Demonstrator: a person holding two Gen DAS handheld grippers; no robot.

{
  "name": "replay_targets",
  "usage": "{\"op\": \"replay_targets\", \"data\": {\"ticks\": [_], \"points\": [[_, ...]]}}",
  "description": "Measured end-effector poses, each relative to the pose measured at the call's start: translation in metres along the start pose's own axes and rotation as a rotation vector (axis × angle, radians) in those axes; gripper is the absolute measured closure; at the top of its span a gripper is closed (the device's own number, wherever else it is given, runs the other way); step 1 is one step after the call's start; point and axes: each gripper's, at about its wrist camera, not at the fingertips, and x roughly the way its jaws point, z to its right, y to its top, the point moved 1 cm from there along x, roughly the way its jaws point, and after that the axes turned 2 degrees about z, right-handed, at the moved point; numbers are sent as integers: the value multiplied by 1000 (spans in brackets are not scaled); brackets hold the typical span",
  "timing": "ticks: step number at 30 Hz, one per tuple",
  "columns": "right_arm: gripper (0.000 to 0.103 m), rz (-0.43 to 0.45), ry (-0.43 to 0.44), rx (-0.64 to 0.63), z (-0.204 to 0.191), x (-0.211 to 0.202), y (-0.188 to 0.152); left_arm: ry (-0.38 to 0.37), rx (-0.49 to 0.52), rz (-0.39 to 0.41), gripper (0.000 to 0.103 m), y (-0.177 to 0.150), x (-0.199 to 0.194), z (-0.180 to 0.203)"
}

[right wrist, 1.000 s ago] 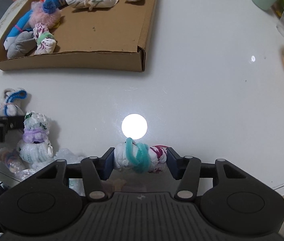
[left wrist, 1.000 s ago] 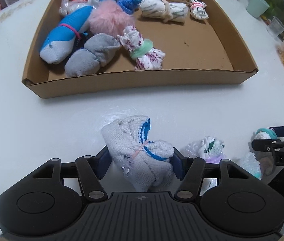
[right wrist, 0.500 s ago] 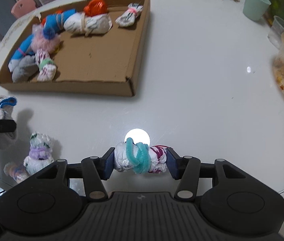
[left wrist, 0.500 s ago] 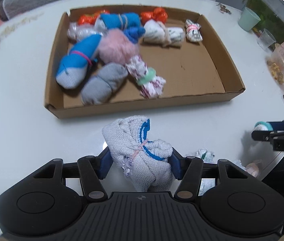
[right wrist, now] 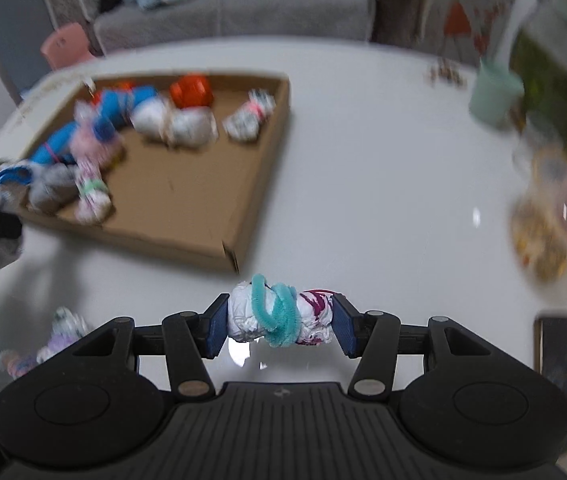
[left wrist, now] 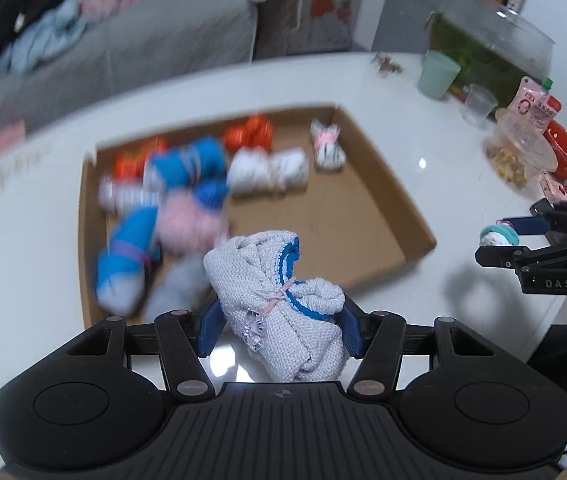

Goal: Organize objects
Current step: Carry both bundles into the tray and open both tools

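Left gripper (left wrist: 279, 326) jaws clamped on a white knit sock bundle (left wrist: 279, 300) with blue trim and a thin pink tie; held in the air over the near edge of the cardboard tray (left wrist: 387, 208). Tray sits at 12 o'clock from the left gripper on the white table (left wrist: 423, 128). Right gripper (right wrist: 281, 326) jaws closed on a small white-and-magenta bundle (right wrist: 283, 314) wrapped with a teal pipe cleaner (right wrist: 273, 310); tray corner is at 11 o'clock from it, just ahead. Both frames motion-blurred, so detail in the tray is soft.

Tray already holds several rolled bundles crowded at its left and far side; free cardboard floor is at the right half.

Risks, judged:
- Knit bundle is bulky and gripped low, top half flops forward; could slip or rotate out if jaws ease before it is over the tray floor.
- Dropping on the crowded left pile could let it roll off over the low wall.
- Both grippers head for the same tray; they are near each other and could collide at the near right corner.
- Pipe cleaner could snag on a pad at release.
- Mint cup (left wrist: 439, 74) and the snack containers at 2 o'clock are well apart, low risk.
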Motion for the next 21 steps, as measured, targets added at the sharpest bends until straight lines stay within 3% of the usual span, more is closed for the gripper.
{"op": "replay_targets", "data": {"ticks": [5, 9, 15, 21], "points": [[54, 186, 78, -91, -15, -16, 26, -1, 128, 80, 40, 34, 4, 8], [54, 270, 154, -177, -23, -10, 52, -24, 178, 107, 40, 52, 18, 5], [54, 270, 159, -247, -21, 29, 83, -95, 161, 81, 40, 53, 53, -7], [54, 230, 193, -326, -31, 44, 82, -153, 170, 5, 39, 50, 90, -3]]}}
